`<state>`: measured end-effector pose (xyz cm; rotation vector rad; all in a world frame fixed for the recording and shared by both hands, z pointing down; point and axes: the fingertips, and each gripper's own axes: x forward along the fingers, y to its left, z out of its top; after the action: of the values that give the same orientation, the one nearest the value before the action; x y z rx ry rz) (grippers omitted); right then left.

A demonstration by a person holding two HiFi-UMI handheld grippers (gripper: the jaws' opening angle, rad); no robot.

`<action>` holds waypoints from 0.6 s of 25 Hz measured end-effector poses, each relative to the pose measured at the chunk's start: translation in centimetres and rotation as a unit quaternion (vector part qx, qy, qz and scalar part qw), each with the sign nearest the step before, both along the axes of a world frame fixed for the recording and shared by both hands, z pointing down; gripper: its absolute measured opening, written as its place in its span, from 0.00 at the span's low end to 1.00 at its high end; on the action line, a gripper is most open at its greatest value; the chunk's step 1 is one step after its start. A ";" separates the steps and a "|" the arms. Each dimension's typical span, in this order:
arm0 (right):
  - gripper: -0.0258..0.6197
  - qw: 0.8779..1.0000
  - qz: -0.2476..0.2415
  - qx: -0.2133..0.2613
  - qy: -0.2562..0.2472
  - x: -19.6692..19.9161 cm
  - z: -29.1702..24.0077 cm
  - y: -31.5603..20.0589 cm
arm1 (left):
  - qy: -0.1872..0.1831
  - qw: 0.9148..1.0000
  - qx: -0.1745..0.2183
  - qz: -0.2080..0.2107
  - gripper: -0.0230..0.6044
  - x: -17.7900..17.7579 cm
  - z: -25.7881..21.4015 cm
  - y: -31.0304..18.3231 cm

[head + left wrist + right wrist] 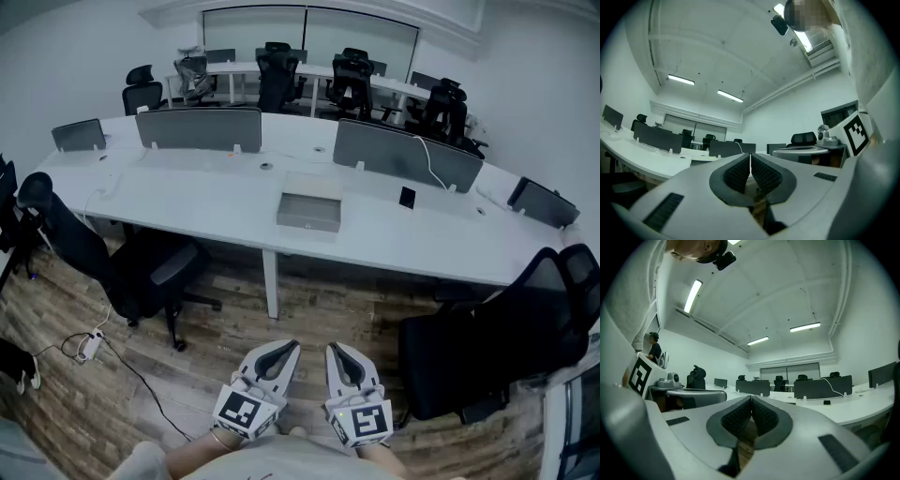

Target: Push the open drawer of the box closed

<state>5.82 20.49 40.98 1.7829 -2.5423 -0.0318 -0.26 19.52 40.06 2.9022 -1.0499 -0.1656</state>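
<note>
Left gripper (287, 347) and right gripper (336, 350), fingers clenched empty, hang well short of the box (315, 182). Its drawer (308, 221) looks light and rigid: push the flat front, centred.

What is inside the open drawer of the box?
The drawer shows only a bare pale floor, with nothing visible in it. Its front wall hides the near strip, and the box covers the rear.

Your long white surface (187, 202) carries the grey box (310, 210) at its near edge. A small dark object (407, 198) stands right of it, grey dividers (199, 128) beyond.
</note>
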 end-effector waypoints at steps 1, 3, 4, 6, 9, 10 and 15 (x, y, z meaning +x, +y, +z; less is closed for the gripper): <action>0.07 1.000 0.000 0.000 0.001 -0.1 0.0 0.0 | -0.005 1.000 0.005 0.001 0.07 -0.1 0.4 0.0; 0.07 1.000 -0.001 -0.001 0.002 -0.2 -0.1 -0.1 | -0.011 1.000 0.008 0.004 0.07 -0.2 0.8 -0.1; 0.07 1.000 -0.001 -0.002 0.003 -0.2 0.0 -0.1 | -0.011 1.000 0.005 0.004 0.07 -0.1 0.8 0.0; 0.07 1.000 0.001 -0.003 0.005 -0.2 0.1 0.0 | -0.008 1.000 0.002 0.003 0.07 -0.1 0.7 0.0; 0.07 1.000 0.004 -0.004 0.005 -0.2 0.1 0.0 | -0.008 1.000 0.005 0.004 0.07 -0.2 0.7 0.0; 0.07 1.000 0.005 -0.001 0.004 -0.1 0.1 0.0 | -0.008 1.000 0.009 0.005 0.07 -0.1 0.6 0.0; 0.07 1.000 0.004 0.013 -0.004 0.1 -0.5 0.2 | -0.011 1.000 0.000 -0.003 0.07 0.1 0.5 0.0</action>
<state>5.90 20.67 40.46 1.8058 -2.5515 -0.0582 -0.19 19.53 40.54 2.9069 -1.0621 -0.1328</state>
